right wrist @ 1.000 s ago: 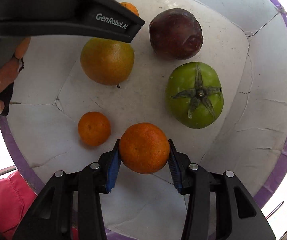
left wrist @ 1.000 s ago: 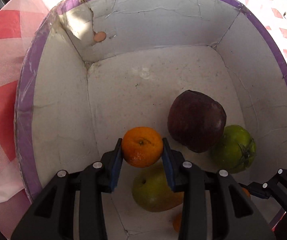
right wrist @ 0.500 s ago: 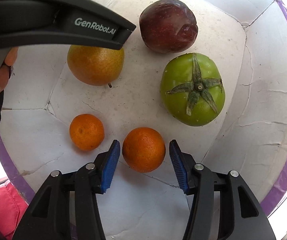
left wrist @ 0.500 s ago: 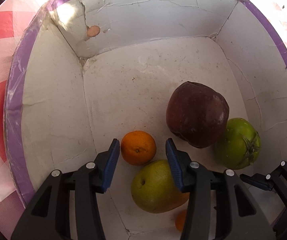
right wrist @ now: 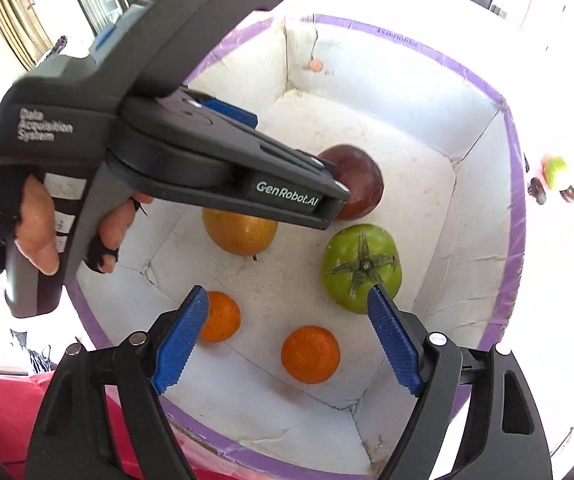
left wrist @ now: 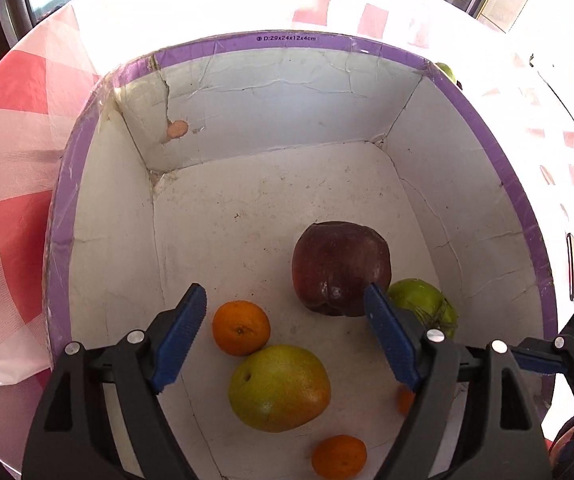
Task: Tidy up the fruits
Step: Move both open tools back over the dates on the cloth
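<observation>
A white box with a purple rim (left wrist: 303,42) (right wrist: 515,216) holds several fruits. My left gripper (left wrist: 285,334) is open and empty above a small orange (left wrist: 241,328), a yellow-green pear (left wrist: 279,388) and a dark red apple (left wrist: 341,268). A green tomato (left wrist: 427,304) lies at the right, another small orange (left wrist: 339,456) at the bottom. My right gripper (right wrist: 287,340) is open and empty above an orange (right wrist: 310,354). A second orange (right wrist: 221,316), the tomato (right wrist: 361,266), the pear (right wrist: 239,232) and the apple (right wrist: 361,186) lie beyond. The left tool (right wrist: 159,136) crosses this view.
The box stands on a red and white checked cloth (left wrist: 7,148). A green fruit (right wrist: 555,170) and dark items lie outside the box at the right. A red cushion (right wrist: 3,412) shows at the lower left. The box's far half is bare floor (left wrist: 271,188).
Both grippers let go of their oranges, opened wide and lifted back. Both oranges now rest on the box floor.
</observation>
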Tool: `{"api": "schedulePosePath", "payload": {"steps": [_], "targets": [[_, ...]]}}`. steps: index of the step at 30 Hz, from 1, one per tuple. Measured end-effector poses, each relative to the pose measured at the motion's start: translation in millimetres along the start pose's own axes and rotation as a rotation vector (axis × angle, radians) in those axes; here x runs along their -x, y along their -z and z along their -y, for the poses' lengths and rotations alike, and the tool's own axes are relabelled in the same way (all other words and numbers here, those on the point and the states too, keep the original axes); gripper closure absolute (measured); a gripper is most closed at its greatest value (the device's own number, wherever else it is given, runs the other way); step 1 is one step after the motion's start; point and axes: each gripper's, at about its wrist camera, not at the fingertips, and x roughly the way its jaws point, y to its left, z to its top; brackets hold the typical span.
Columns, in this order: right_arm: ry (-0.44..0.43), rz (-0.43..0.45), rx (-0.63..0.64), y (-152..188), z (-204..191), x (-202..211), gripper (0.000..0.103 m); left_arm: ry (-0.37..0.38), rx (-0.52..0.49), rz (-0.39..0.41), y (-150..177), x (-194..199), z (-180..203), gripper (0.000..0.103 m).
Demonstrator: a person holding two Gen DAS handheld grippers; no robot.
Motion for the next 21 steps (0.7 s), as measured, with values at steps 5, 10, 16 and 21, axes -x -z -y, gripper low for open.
{"api": "schedulePosePath", "payload": {"steps": [5,10,16,21], "targets": [[0.042,0.248,-0.081,10,37,46,0.016,-0.150,0.046,0.115,-8,24,4,0.007],[0.099,0.378,-0.319,25,110,70,0.016,-0.401,0.005,0.261,-22,47,34,0.002],[0.194,0.340,-0.522,48,199,49,0.016,-0.347,0.030,0.297,-51,49,78,0.002],[0.200,0.255,-0.646,85,254,13,0.016,-0.216,0.104,0.348,-72,54,125,0.002]]}}
